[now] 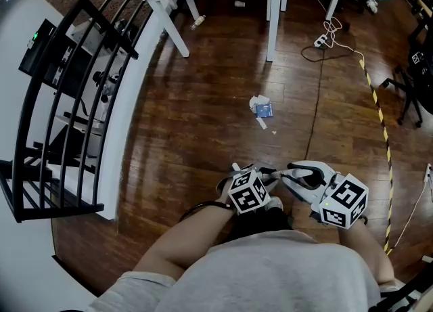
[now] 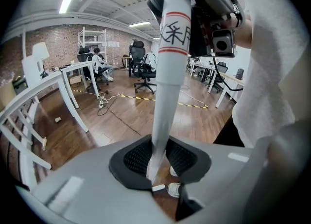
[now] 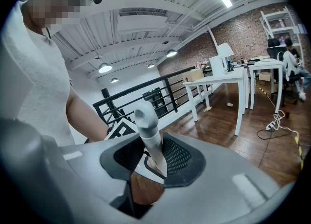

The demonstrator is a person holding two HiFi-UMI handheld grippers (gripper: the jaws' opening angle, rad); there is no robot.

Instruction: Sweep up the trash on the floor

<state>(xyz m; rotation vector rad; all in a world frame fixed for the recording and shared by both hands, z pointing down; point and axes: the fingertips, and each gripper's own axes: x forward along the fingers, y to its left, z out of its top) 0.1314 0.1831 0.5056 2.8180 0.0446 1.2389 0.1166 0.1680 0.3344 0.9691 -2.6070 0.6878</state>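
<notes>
Jaws of the left gripper (image 2: pixel 156 162) and right gripper (image 3: pixel 154 157) are clamped on a white handle (image 2: pixel 169 67), and the trash (image 1: pixel 262 107) lies scattered on the floor (image 1: pixel 203 114) ahead, so the sweeping looks left to do.

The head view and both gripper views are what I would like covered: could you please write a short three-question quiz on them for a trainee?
1. True or false: the right gripper is shut on a pale handle.
2. What is the left gripper shut on?
A) a white pole with red bands
B) a cable
C) nothing
3. Short answer: in the head view, on what surface does the trash lie?

Key:
1. True.
2. A.
3. The wooden floor, ahead of both grippers and apart from them.
</notes>
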